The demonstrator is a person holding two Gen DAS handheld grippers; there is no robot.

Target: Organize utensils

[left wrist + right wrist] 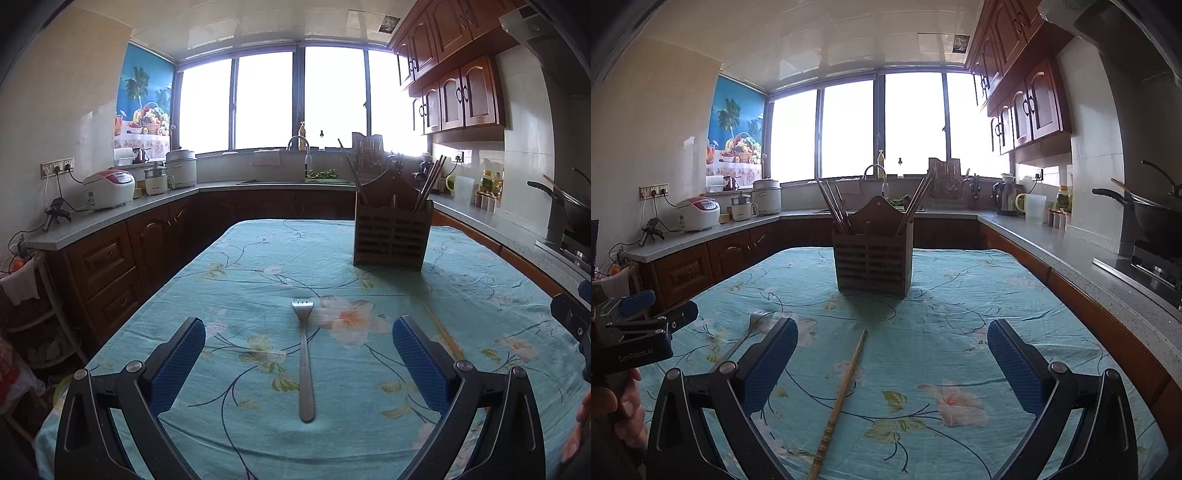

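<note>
Both wrist cameras sat low over the counter, looking forward toward the window. Each faced the wooden holder, farther off, and the views shared the fork and chopstick.

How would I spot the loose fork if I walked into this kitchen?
Look at the table with the turquoise flowered cloth, where a dark slatted wooden holder stands. Nearer than the holder, a fork lies flat with its tines toward the window. It is shiny metal, unlike the single wooden chopstick lying beside it.
</note>
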